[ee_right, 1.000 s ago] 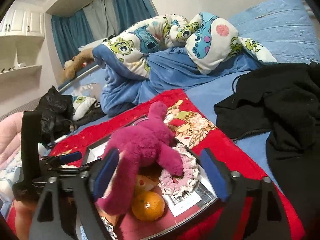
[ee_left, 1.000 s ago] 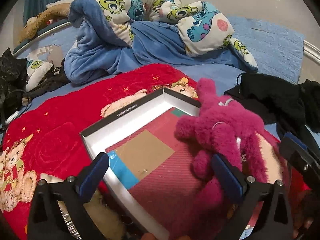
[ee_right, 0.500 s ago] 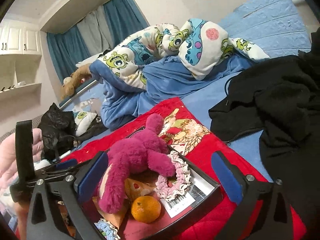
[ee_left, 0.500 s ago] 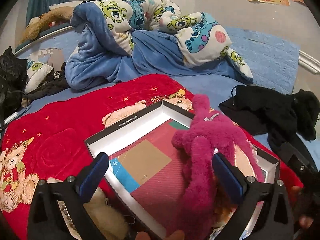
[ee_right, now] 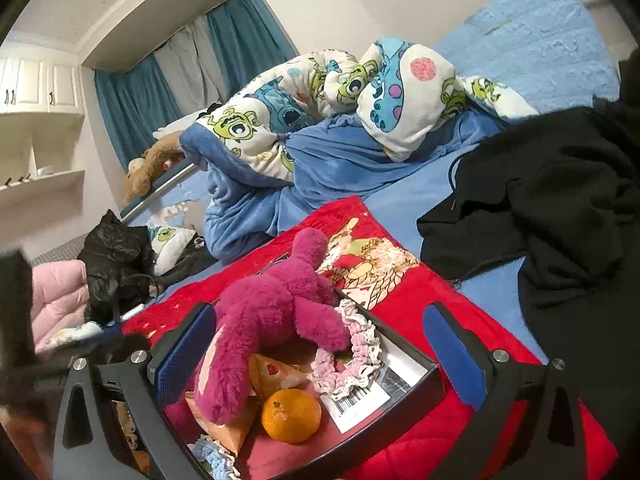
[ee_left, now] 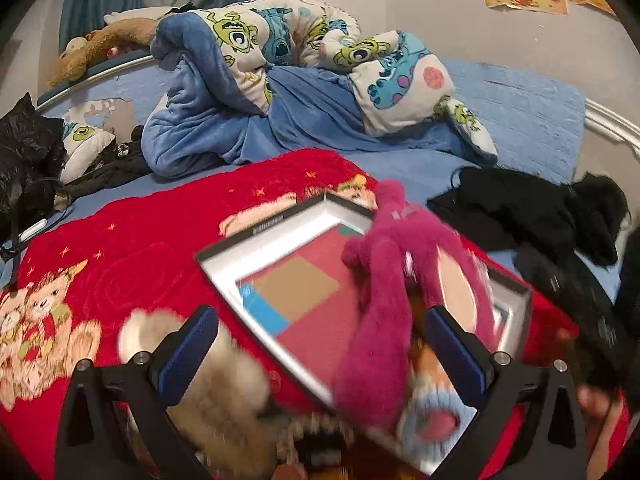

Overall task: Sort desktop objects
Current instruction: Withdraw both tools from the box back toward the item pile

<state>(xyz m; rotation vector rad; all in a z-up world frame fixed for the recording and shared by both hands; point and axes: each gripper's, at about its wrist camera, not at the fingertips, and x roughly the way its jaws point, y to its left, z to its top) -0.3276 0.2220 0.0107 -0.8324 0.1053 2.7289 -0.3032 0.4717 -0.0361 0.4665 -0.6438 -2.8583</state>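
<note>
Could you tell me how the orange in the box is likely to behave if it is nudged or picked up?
The orange is round, so it would probably roll if nudged. The pink plush toy and the box wall beside it would likely stop it soon. Its rind looks firm, so it should keep its shape when gripped.

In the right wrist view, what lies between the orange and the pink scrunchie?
A wedge-shaped snack packet lies between the orange and pink scrunchie, inside the box, per the right wrist view.

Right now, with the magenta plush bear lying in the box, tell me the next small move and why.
Probably draw the right gripper back. Its jaws stand wide open and the magenta plush bear already rests in the box beside the tangerine, so the drop looks done.
</note>
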